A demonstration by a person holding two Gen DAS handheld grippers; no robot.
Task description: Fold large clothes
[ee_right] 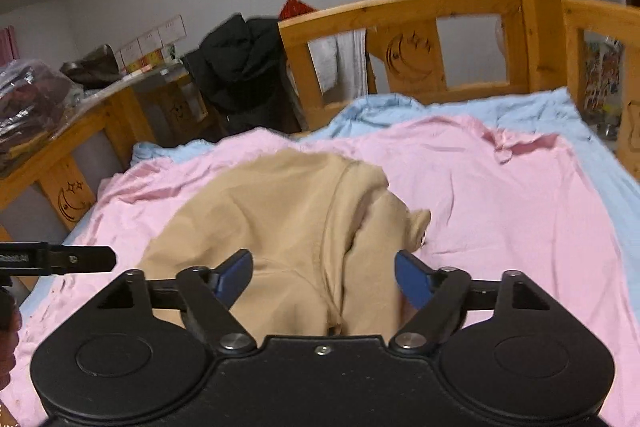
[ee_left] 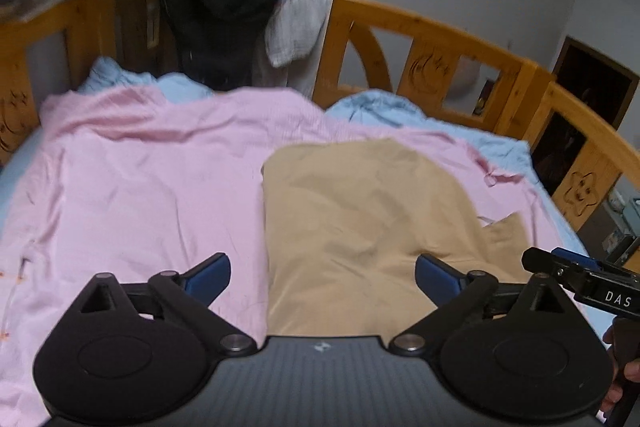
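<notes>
Above tan garment [ee_right: 280, 227], right gripper [ee_right: 324, 279] tilted down, fingers apart

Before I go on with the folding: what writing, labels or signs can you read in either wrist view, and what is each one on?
"DAS": white letters on the right gripper, at the left wrist view's right edge.
White lettering on the left gripper: too blurred to read.
Papers on the wall: too small to read.
Bed frame: carved moon and stars only, no words.
</notes>
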